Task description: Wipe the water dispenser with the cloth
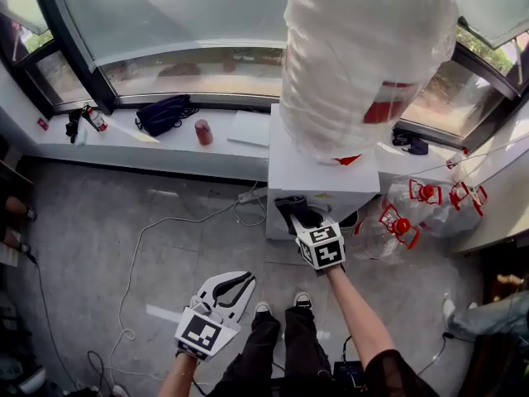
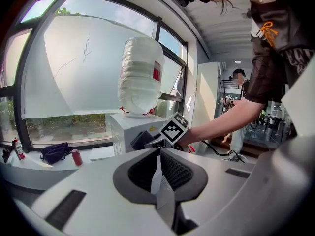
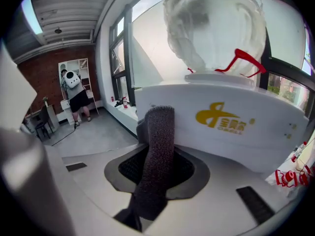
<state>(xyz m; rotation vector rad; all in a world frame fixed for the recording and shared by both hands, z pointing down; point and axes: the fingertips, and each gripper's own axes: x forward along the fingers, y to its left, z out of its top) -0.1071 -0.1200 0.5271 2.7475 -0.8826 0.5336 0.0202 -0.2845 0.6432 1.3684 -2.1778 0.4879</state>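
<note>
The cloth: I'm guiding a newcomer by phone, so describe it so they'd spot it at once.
Find the white water dispenser by the window, with the big upturned bottle on top. At its front, the right claw grips the cloth: a dark grey, nubbly strip, the only fabric at that white front.

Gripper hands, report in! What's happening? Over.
Right gripper shut on cloth, cloth at dispenser front. Left gripper shut, empty, away from dispenser. Nothing in the way.
</note>
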